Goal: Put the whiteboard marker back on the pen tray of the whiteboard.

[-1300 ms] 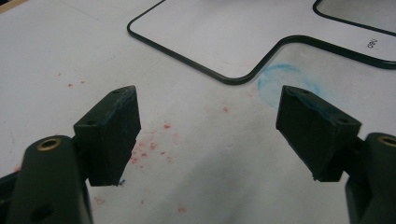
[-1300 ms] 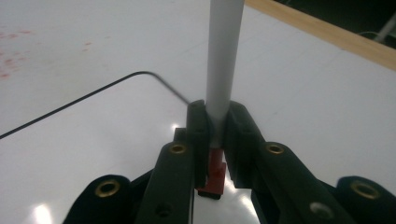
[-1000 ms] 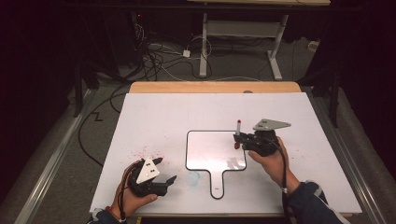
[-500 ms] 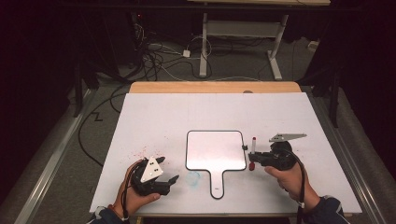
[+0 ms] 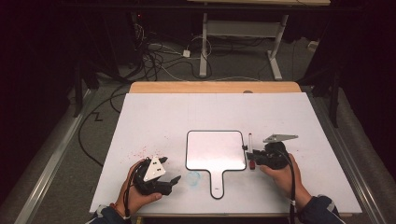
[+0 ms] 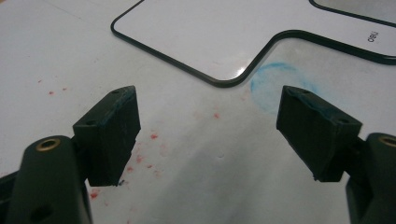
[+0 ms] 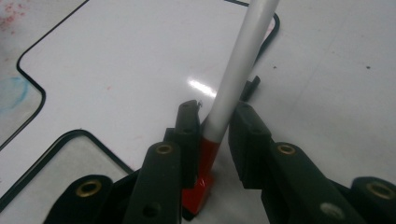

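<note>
White table [image 5: 154,116] sitting under dim light, right gripper [image 5: 252,156] loosening around red-capped marker [image 5: 250,150] at whiteboard's [image 5: 215,149] three o'clock, left gripper [image 5: 169,176] spread empty.

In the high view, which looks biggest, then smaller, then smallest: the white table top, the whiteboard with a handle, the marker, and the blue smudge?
1. White table top
2. Whiteboard with a handle
3. and 4. Marker and blue smudge: too close to rank; the marker is longer but thin, the smudge rounder.
</note>
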A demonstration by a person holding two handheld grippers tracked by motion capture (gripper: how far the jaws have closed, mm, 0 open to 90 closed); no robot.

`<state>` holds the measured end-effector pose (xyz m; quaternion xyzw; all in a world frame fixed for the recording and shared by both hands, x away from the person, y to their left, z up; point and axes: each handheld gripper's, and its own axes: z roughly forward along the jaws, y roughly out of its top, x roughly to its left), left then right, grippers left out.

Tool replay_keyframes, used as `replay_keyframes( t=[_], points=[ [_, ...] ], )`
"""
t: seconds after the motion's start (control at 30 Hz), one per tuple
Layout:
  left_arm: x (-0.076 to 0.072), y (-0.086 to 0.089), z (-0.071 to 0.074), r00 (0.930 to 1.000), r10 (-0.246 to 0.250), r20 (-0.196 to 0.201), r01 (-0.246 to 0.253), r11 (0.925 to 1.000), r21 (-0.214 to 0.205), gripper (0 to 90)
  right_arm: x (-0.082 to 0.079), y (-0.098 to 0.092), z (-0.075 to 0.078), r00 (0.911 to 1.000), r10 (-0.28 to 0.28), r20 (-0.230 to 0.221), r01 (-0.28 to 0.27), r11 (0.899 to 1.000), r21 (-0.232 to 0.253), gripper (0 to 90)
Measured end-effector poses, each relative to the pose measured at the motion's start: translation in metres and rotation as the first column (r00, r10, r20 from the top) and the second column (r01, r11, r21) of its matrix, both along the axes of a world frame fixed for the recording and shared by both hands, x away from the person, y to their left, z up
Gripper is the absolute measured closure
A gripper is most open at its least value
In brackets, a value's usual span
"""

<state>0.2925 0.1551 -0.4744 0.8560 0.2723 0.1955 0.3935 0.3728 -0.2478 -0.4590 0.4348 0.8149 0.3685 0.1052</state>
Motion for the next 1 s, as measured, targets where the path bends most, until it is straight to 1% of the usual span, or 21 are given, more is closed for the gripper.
replay_keyframes(
  t=[0.03, 0.1, 0.2, 0.23, 0.3, 0.33, 0.4, 0.43, 0.5, 0.53, 0.57, 0.67, 0.73, 0.77, 0.8, 0.9, 0.93, 1.0],
  points=[
    [0.0, 0.0, -0.001, 1.0, -0.002, -0.002, 0.002, 1.0, 0.003, 21.0, 0.002, 0.003, -0.002, 1.0, 0.004, 0.005, -0.004, 1.0, -0.016, 74.7],
    [-0.001, 0.0, -0.002, 1.0, -0.007, -0.005, 0.007, 0.9999, 0.011, 21.0, 0.005, 0.008, -0.006, 0.9997, -0.005, 0.026, 0.006, 0.999, -0.05, 73.1],
    [-0.003, 0.001, -0.001, 1.0, -0.005, -0.002, 0.005, 1.0, 0.005, 21.0, 0.008, 0.013, -0.008, 0.9983, -0.026, 0.053, 0.029, 0.997, -0.075, 65.3],
    [-0.003, 0.002, -0.001, 1.0, -0.005, -0.001, 0.005, 1.0, 0.005, 21.0, 0.009, 0.014, -0.008, 0.9972, -0.032, 0.068, 0.037, 0.996, -0.087, 64.2],
    [-0.003, 0.002, -0.001, 1.0, -0.006, -0.002, 0.006, 1.0, 0.008, 21.0, 0.01, 0.017, -0.008, 0.9939, -0.039, 0.103, 0.052, 0.991, -0.127, 58.3],
    [-0.003, 0.002, -0.001, 1.0, -0.006, -0.002, 0.006, 0.9999, 0.008, 21.0, 0.011, 0.019, -0.008, 0.9916, -0.046, 0.121, 0.063, 0.988, -0.143, 58.2],
    [-0.003, 0.001, -0.001, 1.0, -0.007, -0.003, 0.007, 0.9999, 0.009, 21.0, 0.013, 0.022, -0.008, 0.9887, -0.03, 0.147, 0.054, 0.985, -0.165, 58.1],
    [-0.003, 0.001, -0.001, 0.9999, -0.009, -0.005, 0.009, 0.9999, 0.013, 21.0, 0.016, 0.023, -0.009, 0.9857, -0.032, 0.166, 0.061, 0.983, -0.176, 57.7],
    [-0.003, 0.0, -0.002, 0.9999, -0.01, -0.006, 0.01, 0.9998, 0.019, 21.0, 0.021, 0.022, -0.01, 0.9857, -0.045, 0.162, 0.072, 0.984, -0.161, 56.6],
    [-0.003, -0.001, -0.002, 0.9999, -0.012, -0.007, 0.012, 0.9997, 0.019, 21.0, 0.024, 0.022, -0.011, 0.9849, -0.056, 0.164, 0.081, 0.985, -0.15, 54.2],
    [-0.003, -0.001, -0.002, 0.9999, -0.012, -0.006, 0.012, 0.9997, 0.019, 21.1, 0.026, 0.022, -0.011, 0.9852, -0.059, 0.161, 0.082, 0.986, -0.143, 54.6],
    [-0.002, -0.001, -0.002, 0.9999, -0.008, -0.009, 0.008, 0.9998, 0.019, 21.0, 0.031, 0.024, -0.011, 0.9831, -0.071, 0.169, 0.096, 0.985, -0.143, 55.3],
    [-0.002, -0.001, -0.002, 0.9999, -0.009, -0.008, 0.009, 0.9997, 0.021, 21.0, 0.034, 0.024, -0.011, 0.9839, -0.081, 0.159, 0.102, 0.987, -0.123, 56.9],
    [-0.002, -0.001, -0.002, 0.9999, -0.01, -0.009, 0.01, 0.9998, 0.019, 21.0, 0.036, 0.023, -0.011, 0.9838, -0.085, 0.158, 0.105, 0.987, -0.125, 56.4],
    [-0.002, -0.001, -0.003, 0.9999, -0.01, -0.011, 0.011, 0.9998, 0.019, 21.0, 0.038, 0.023, -0.011, 0.9825, -0.096, 0.16, 0.115, 0.987, -0.115, 57.7],
    [-0.002, -0.002, -0.003, 0.9999, -0.012, -0.01, 0.013, 0.9997, 0.019, 21.0, 0.046, 0.023, -0.011, 0.9826, -0.114, 0.147, 0.131, 0.985, -0.109, 58.9],
    [-0.002, -0.002, -0.002, 0.9999, -0.014, -0.009, 0.015, 0.9997, 0.02, 21.0, 0.047, 0.022, -0.012, 0.9841, -0.111, 0.139, 0.125, 0.987, -0.099, 60.6],
    [-0.002, -0.002, -0.003, 0.9998, -0.017, -0.009, 0.017, 0.9996, 0.022, 21.0, 0.047, 0.023, -0.012, 0.9841, -0.104, 0.144, 0.12, 0.987, -0.108, 59.1]
  ],
)
